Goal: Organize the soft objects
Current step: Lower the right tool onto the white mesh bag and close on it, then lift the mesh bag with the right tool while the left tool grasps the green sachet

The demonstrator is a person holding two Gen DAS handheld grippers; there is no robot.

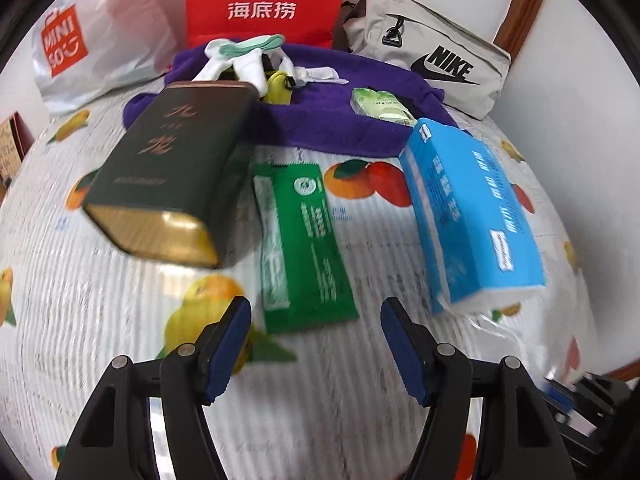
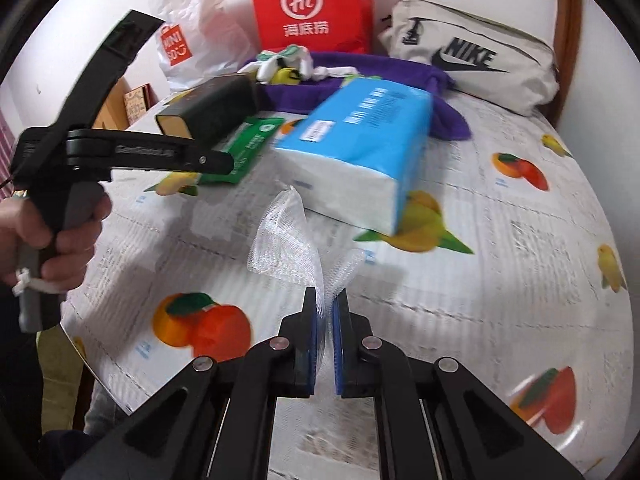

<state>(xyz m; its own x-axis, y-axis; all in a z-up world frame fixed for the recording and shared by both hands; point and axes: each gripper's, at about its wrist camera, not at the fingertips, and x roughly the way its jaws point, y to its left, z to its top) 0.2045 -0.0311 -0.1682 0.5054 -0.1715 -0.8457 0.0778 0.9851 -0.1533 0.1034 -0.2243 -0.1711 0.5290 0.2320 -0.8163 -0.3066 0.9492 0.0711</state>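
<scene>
Fruit-printed tabletop [image 2: 500, 240] against white wall [image 2: 592, 92] carries blue tissue pack [image 2: 360, 148]. Right gripper [image 2: 325, 300] fingers pinch clear mesh wrap [image 2: 288, 240]; left gripper [image 1: 316, 316] fingers gape, empty.

Black left gripper [image 1: 316, 344] and right gripper [image 2: 325, 336]: blue ridged pads [image 1: 400, 354], silver pivot rivets, grey handle with white zip tie.
</scene>
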